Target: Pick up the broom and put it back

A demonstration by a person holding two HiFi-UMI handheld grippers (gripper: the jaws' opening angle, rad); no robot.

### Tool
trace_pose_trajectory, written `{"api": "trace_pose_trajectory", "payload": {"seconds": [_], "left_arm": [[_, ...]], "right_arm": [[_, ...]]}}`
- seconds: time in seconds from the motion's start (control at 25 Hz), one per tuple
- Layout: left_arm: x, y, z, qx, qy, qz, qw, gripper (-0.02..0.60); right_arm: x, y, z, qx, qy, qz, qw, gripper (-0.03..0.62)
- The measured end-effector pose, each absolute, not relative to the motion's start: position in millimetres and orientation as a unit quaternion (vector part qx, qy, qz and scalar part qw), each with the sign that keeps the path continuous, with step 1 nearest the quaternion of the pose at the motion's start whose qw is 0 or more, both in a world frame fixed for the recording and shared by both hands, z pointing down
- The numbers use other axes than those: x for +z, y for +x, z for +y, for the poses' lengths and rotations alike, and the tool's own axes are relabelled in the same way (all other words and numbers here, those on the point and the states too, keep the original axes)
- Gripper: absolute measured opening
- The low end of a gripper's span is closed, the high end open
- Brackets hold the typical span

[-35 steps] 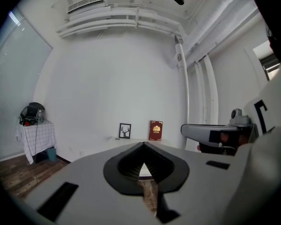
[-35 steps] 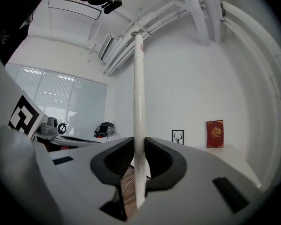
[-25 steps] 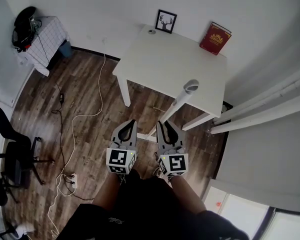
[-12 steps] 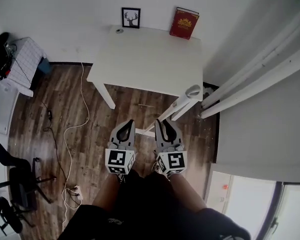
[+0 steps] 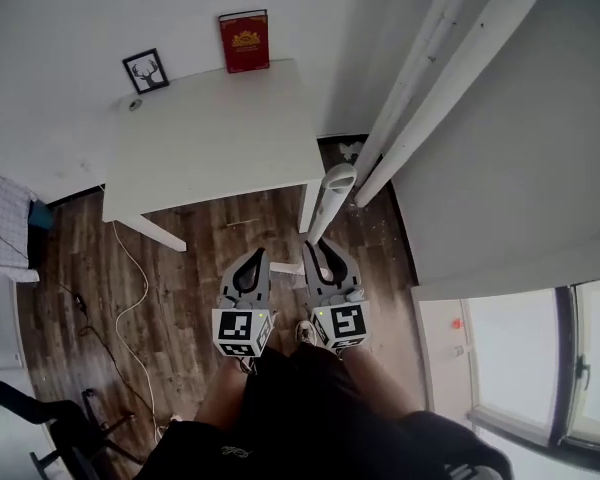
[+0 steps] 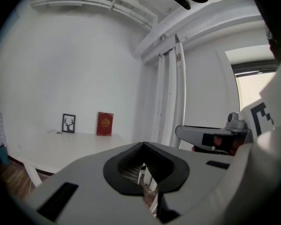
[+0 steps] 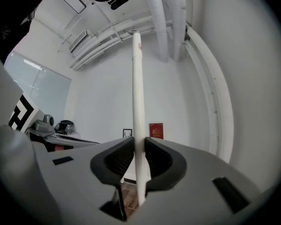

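The broom shows as a long white handle standing nearly upright, its top end near the table's corner in the head view. My right gripper is shut on the handle; in the right gripper view the pole runs up between the two dark pads. The broom's head is hidden below. My left gripper sits just left of it, jaws together with nothing between them. In the left gripper view the handle rises at the right beside the right gripper.
A white table stands ahead on the left, with a red book and a framed deer picture against the wall. White pipes run down the corner ahead right. A white cable trails over the wood floor. A window is at lower right.
The view has swung right: the table slid left and the pipes and corner now lie ahead. Both grippers kept their pose, the right one still holding the handle.
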State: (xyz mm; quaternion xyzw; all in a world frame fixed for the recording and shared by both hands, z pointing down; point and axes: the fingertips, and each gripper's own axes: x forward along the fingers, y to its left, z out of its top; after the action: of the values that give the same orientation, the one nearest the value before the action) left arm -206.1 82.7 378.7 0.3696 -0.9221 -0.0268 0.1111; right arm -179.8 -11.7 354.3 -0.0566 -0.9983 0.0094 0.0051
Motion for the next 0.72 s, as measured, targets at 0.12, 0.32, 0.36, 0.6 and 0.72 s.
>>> {"api": "trace_pose_trajectory", "payload": {"seconds": [0.12,0.32,0.36,0.6,0.72], "left_arm": [[386,-204,47,-0.024,0.405,-0.905,0.124,0.0],[404,-209,7,-0.014,0.482,-0.864,0.146,0.0],[407,-212,-1,-0.011,0.498,-0.855,0.148,0.0],[416,-208,-45,0.012,0.612,-0.776,0.148,0.0],[414,-196,-63,0.021,0.662,-0.736,0.14,0.0]], "right_arm": [[366,-173,-45,0.008,-0.015,-1.0,0.02,0.091],[387,-163,-86,0.005,0.076,-0.996,0.035,0.091],[392,-162,-94,0.008,0.097,-0.995,0.038,0.091],[396,-128,-135,0.018,0.247,-0.968,0.035,0.09],[388,-103,-139,0.016,0.31,-0.95,0.026,0.089]]}}
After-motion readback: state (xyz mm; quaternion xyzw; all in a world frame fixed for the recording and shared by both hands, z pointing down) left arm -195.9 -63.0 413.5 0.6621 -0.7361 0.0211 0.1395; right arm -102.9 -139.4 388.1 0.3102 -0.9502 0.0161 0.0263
